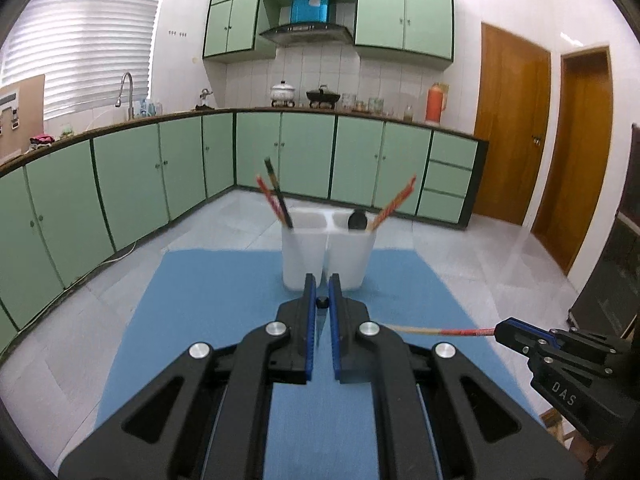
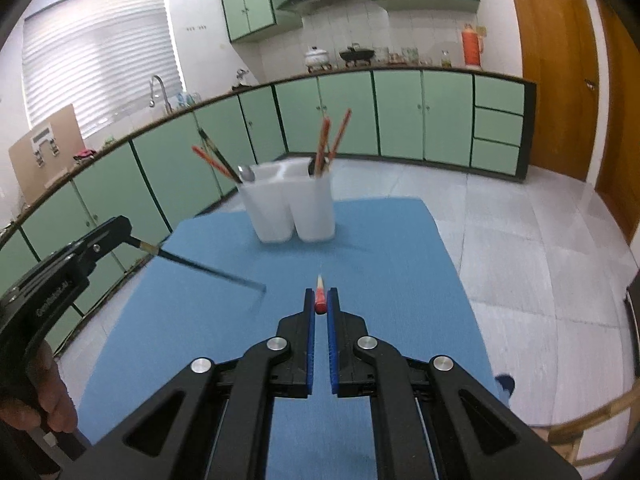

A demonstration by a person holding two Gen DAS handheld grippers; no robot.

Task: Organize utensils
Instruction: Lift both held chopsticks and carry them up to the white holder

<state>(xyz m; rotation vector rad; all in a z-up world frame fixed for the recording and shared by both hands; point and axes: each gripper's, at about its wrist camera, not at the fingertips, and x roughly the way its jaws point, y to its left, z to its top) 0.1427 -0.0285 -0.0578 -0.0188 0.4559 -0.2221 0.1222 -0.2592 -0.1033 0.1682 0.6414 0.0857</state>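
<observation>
A: Two grippers, each pinching one chopstick above the blue mat [image 2: 372,248].

B: Which holds what?

A: The left gripper [image 1: 322,286] has its jaws pressed onto a dark chopstick [image 2: 208,270]; from its own camera only the black butt end shows between the blue pads, while the right wrist view shows the stick running rightwards from the gripper over the mat. The right gripper [image 2: 320,298] is clamped on a red chopstick [image 2: 319,300], its pale tip poking forward.

B: And the holder?

A: The white utensil holder [image 1: 326,254] stands upright at the far end of the mat, well apart from both grippers. Its left compartment has a red and a dark chopstick leaning left; the right one holds red chopsticks [image 2: 330,144]. A spoon [image 2: 247,173] sits at the left side.

B: Anything else?

A: A hand [image 2: 54,396] grips the left tool's handle, near left.
</observation>
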